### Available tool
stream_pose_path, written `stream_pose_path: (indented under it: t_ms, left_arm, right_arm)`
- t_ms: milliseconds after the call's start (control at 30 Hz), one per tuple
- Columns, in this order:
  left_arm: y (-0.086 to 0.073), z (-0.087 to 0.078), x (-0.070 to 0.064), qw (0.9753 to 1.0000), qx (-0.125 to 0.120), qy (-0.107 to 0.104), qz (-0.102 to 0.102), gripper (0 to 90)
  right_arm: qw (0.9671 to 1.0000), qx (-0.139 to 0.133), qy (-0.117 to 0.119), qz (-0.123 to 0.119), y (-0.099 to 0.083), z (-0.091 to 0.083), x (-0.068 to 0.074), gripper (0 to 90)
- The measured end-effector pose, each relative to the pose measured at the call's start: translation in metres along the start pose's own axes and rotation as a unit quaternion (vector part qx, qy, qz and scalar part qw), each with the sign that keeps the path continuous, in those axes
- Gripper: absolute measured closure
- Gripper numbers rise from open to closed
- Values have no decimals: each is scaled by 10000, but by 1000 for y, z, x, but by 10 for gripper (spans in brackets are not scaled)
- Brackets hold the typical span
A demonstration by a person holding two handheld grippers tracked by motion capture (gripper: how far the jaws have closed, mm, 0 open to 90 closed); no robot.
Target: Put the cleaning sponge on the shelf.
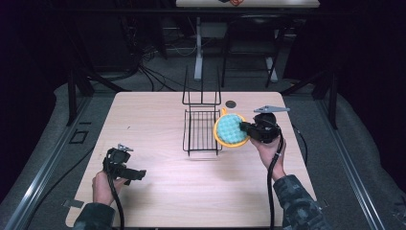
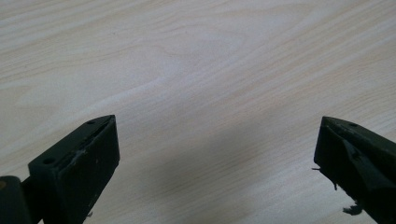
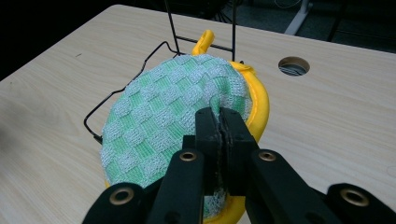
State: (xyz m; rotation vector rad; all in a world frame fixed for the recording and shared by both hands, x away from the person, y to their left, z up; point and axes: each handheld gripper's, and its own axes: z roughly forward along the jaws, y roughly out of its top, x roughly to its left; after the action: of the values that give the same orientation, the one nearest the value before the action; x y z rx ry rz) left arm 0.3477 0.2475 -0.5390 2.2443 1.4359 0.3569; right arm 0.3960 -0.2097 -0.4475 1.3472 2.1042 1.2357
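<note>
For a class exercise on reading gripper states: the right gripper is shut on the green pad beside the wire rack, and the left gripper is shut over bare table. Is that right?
Not quite. The left gripper is open: the left gripper view shows its jaws wide apart over the bare table. The rest holds: the right gripper is shut on the green pad beside the wire rack.

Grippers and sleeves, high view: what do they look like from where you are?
Both tools, left and right, are black, each carrying a grey three-cornered plate and trailing a black cable. Both sleeves are dark camouflage. Close up, the jaws are blocky black wedges with brass-ringed pivots.
</note>
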Motion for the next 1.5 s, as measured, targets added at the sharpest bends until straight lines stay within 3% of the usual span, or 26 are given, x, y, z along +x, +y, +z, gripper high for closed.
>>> stream_pose_path:
  t_ms: [867, 1500]
  left_arm:
    - [1, 0, -1, 10000, 1, -48, 50, 2]
    - [1, 1, -2, 9999, 1, -82, 86, 2]
  right_arm:
    - [9999, -8, 36, 94, 1, 31, 15, 873]
    - [9989, -7, 75, 469, -4, 59, 25, 873]
